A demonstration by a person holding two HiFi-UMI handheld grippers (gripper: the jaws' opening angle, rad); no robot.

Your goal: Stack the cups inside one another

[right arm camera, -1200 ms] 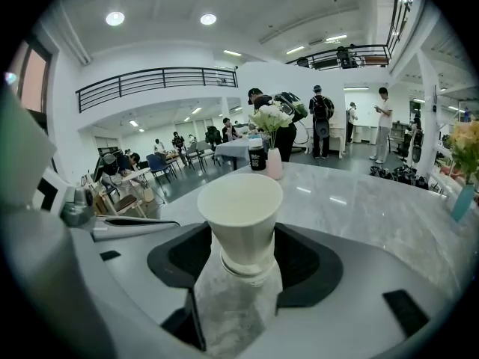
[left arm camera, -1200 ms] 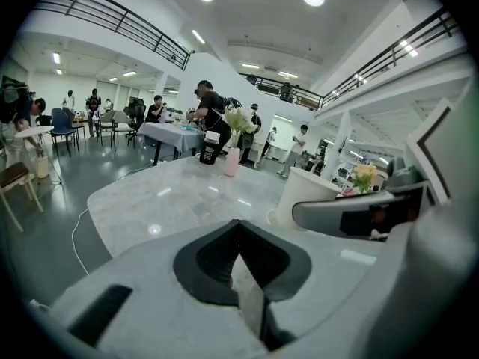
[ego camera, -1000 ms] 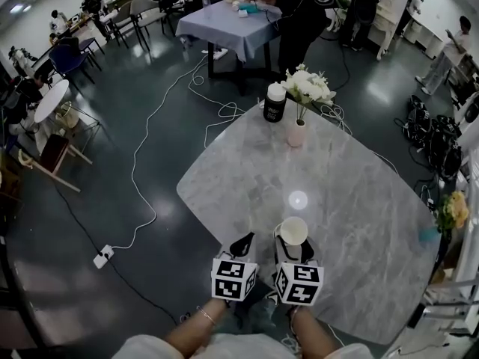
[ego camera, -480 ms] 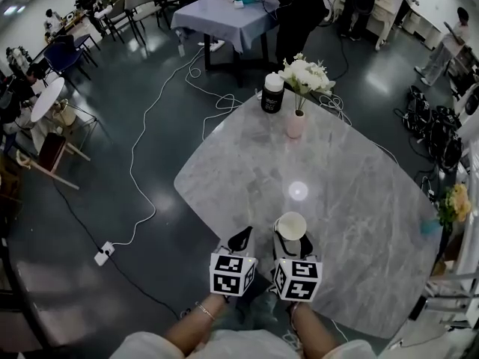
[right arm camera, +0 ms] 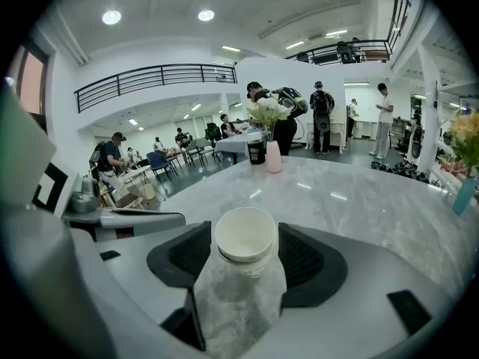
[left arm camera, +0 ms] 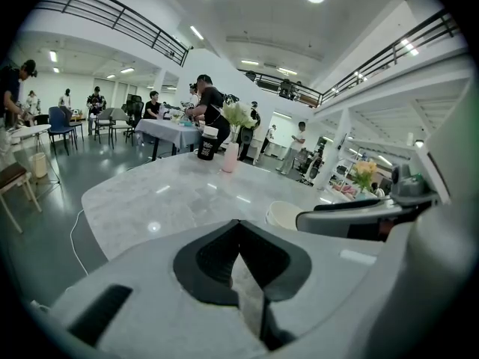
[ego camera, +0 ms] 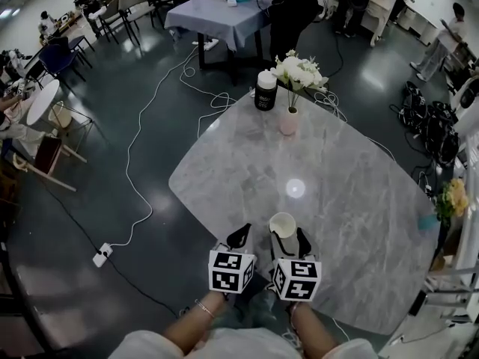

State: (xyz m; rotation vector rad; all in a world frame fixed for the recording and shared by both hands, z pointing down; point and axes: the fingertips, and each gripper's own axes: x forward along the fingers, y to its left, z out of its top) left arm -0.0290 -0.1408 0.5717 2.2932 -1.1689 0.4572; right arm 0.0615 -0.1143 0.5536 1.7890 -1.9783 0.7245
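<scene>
Grey marble tabletop (ego camera: pixel 352 200) in a large hall with a dark glossy floor (ego camera: pixel 112 163) crossed by white cables (ego camera: pixel 138 148); a railed gallery runs along the upper walls. The pink vase (ego camera: pixel 288 122) of white flowers stands at the tabletop's far edge, with a dark jar (ego camera: pixel 265 90) with a white lid just beside it, farther off. Beyond the vase stands a blue-draped table (ego camera: pixel 217 13) with people around it. The stacked cups (right arm camera: pixel 245 241), white and upright with 2 rims showing, stand well nearer the person than the vase, clamped between the jaws of the right hand-held gripper (right arm camera: pixel 245 254). Just beside them, the left hand-held gripper (left arm camera: pixel 238 224) has its jaws together, holding nothing.
</scene>
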